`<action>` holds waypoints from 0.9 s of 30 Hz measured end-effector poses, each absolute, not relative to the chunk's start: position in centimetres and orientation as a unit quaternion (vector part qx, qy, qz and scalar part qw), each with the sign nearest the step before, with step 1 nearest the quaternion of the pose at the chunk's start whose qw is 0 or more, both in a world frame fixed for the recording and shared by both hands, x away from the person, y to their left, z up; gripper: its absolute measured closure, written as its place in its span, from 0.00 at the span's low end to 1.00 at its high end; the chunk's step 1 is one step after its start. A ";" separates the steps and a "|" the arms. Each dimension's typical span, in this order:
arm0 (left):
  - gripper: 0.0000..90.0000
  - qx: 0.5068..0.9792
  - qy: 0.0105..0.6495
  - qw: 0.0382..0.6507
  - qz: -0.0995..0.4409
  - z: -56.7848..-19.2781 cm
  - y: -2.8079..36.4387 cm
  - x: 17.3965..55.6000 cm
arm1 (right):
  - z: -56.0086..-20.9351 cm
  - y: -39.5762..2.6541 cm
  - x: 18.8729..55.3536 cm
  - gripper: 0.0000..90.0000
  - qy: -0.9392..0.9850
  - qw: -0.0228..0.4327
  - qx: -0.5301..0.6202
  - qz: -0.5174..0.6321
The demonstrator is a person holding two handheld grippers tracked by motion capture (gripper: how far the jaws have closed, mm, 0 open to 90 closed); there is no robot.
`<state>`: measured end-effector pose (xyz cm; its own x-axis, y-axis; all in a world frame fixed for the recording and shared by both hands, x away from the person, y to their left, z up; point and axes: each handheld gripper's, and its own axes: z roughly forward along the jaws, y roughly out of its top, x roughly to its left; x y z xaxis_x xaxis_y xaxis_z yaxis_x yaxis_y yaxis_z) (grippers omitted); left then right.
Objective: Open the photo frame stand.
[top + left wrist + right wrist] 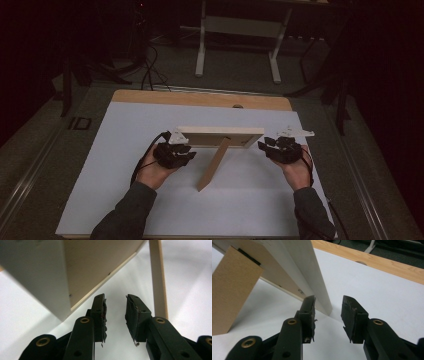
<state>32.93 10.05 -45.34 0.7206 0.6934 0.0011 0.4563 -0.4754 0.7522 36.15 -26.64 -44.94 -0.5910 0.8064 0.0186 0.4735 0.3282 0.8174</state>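
- Nearest me, low in the high view, my two sleeved forearms come up onto the white sheet-covered table (125,210).
- My left gripper (115,315) sits left of centre; its jaws stand apart with nothing between them.
- My right gripper (328,315) sits right of centre, jaws parted, no pad pressing on anything.
- Between them at mid-frame stands the pale wooden picture frame (220,136), back towards me, propped on its tan cardboard easel leg (214,165).
- Farther off, the bare wooden table edge (200,98) crosses the upper frame.
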 end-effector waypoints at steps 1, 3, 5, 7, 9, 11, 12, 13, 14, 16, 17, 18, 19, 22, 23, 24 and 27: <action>0.78 0.843 0.342 0.384 0.157 -45.3 10.2 32.9 | -45.0 -26.7 36.2 0.70 0.790 0.201 0.406 0.414; 0.78 0.841 0.346 0.385 0.159 -45.3 10.5 32.9 | -45.0 -26.9 36.3 0.71 0.789 0.200 0.409 0.412; 0.78 0.839 0.345 0.388 0.161 -45.2 10.7 32.9 | -45.1 -27.0 36.6 0.71 0.793 0.201 0.410 0.403; 0.79 0.838 0.346 0.389 0.165 -45.2 11.0 32.8 | -45.2 -26.9 36.8 0.72 0.797 0.203 0.410 0.394; 0.80 0.835 0.349 0.391 0.167 -45.1 11.2 32.8 | -45.2 -26.9 37.0 0.72 0.794 0.203 0.415 0.395; 0.80 0.834 0.352 0.391 0.166 -45.1 11.5 32.9 | -45.1 -27.0 37.2 0.73 0.791 0.205 0.419 0.396; 0.80 0.833 0.353 0.392 0.166 -45.1 11.6 32.9 | -45.1 -27.0 37.3 0.73 0.790 0.208 0.420 0.396; 0.80 0.833 0.354 0.393 0.165 -45.1 11.7 33.0 | -45.0 -27.0 37.4 0.73 0.788 0.209 0.422 0.395; 0.80 0.831 0.356 0.395 0.164 -45.1 11.8 33.0 | -45.0 -27.0 37.5 0.74 0.787 0.210 0.425 0.396; 0.79 0.829 0.359 0.396 0.165 -45.1 12.0 33.1 | -44.9 -26.9 37.8 0.74 0.783 0.213 0.430 0.397; 0.79 0.829 0.360 0.396 0.164 -45.1 12.1 33.1 | -44.8 -26.9 37.9 0.75 0.781 0.215 0.431 0.397; 0.79 0.829 0.360 0.395 0.166 -45.1 12.2 33.2 | -44.7 -26.9 38.0 0.75 0.779 0.216 0.435 0.398; 0.79 0.828 0.361 0.395 0.167 -45.1 12.3 33.2 | -44.7 -26.8 38.2 0.76 0.777 0.217 0.436 0.399; 0.80 0.827 0.364 0.394 0.167 -45.2 12.4 33.3 | -44.6 -26.8 38.4 0.76 0.774 0.219 0.439 0.401; 0.80 0.826 0.366 0.394 0.168 -45.2 12.5 33.4 | -44.6 -26.8 38.5 0.76 0.771 0.219 0.442 0.403; 0.80 0.826 0.366 0.394 0.168 -45.2 12.5 33.4 | -44.7 -26.7 38.8 0.77 0.769 0.218 0.445 0.405; 0.81 0.825 0.367 0.394 0.169 -45.2 12.7 33.5 | -44.7 -26.7 39.1 0.78 0.761 0.212 0.451 0.415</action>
<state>33.52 12.68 -45.22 0.6731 0.7394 -0.0100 0.4724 -0.4195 0.7751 39.15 -26.66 -44.74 -0.5032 0.8626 0.0518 0.5117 0.2491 0.8223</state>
